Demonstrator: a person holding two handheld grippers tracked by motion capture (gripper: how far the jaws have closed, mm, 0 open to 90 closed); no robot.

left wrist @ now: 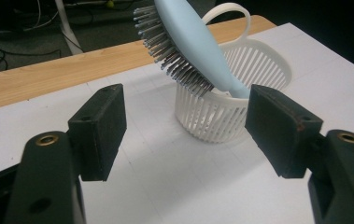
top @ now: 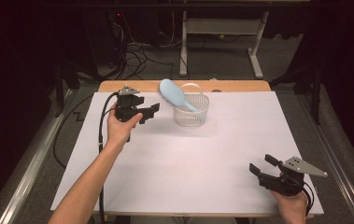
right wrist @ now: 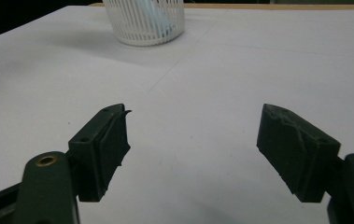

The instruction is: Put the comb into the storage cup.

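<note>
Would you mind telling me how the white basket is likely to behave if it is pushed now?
The white basket looks light, so it would probably slide. The blue hairbrush leans out over its rim, so it may well tip toward that side.

One brush, one basket, two grippers on my worktop

I count one light-blue hairbrush (top: 173, 94), one white slatted basket (top: 192, 113) with a single loop handle, one white sheet covering one wooden worktop (top: 240, 86), and two grippers: my left gripper (top: 150, 112) and my right gripper (top: 262, 164), each with two black jaws standing apart with nothing between them. Behind the worktop I count one white-framed table on the floor
</note>
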